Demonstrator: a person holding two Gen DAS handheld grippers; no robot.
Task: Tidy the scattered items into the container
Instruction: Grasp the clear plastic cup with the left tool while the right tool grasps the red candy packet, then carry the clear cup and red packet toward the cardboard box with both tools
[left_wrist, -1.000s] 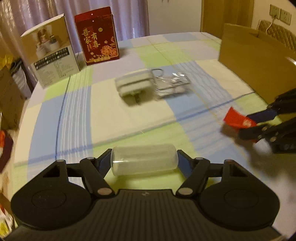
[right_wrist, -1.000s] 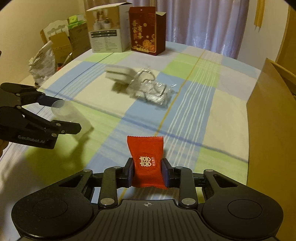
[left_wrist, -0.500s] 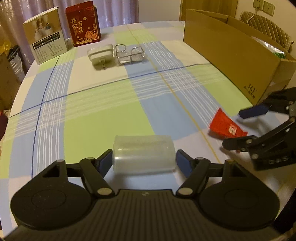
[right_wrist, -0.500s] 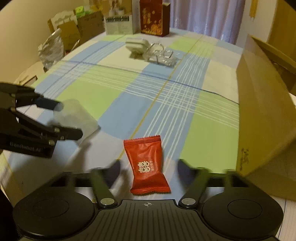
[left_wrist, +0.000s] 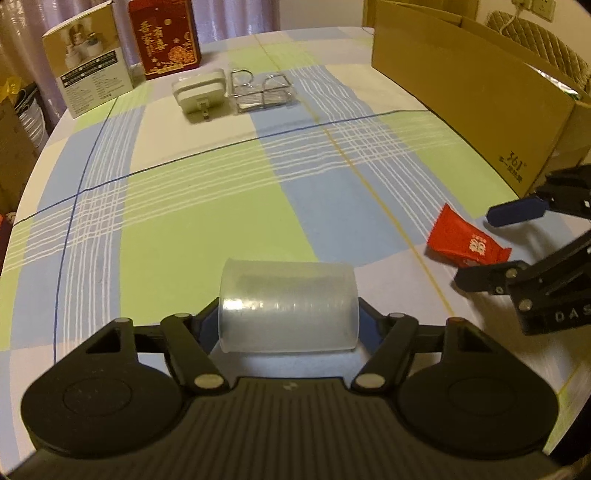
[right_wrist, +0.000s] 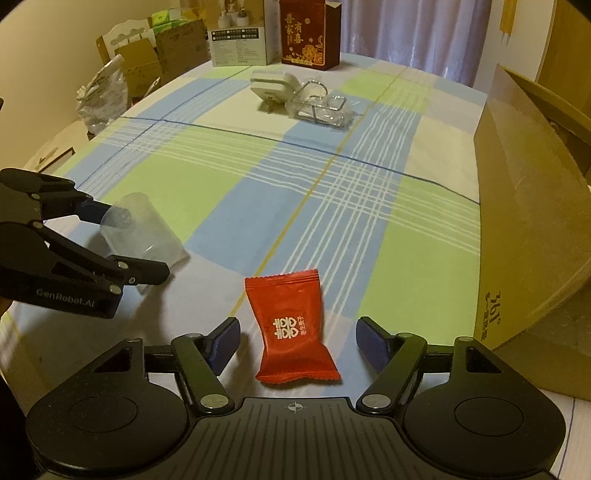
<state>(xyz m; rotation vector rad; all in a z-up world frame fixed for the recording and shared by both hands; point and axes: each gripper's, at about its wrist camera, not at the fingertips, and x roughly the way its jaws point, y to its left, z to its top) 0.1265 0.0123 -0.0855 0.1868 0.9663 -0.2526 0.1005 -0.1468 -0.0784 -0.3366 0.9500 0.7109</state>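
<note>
The left gripper (left_wrist: 289, 323) has its fingers closed on a clear plastic cup (left_wrist: 288, 306), held on its side just above the table (left_wrist: 207, 206). The right gripper (right_wrist: 297, 341) has its fingers spread wide, with a red candy packet (right_wrist: 291, 326) lying flat on the checked tablecloth between them, touching neither. A cardboard box (right_wrist: 532, 236) stands just to the right. Well beyond, near the table's far edge, lie a white plug adapter (left_wrist: 199, 90) and a wire rack (left_wrist: 262, 92) side by side.
</note>
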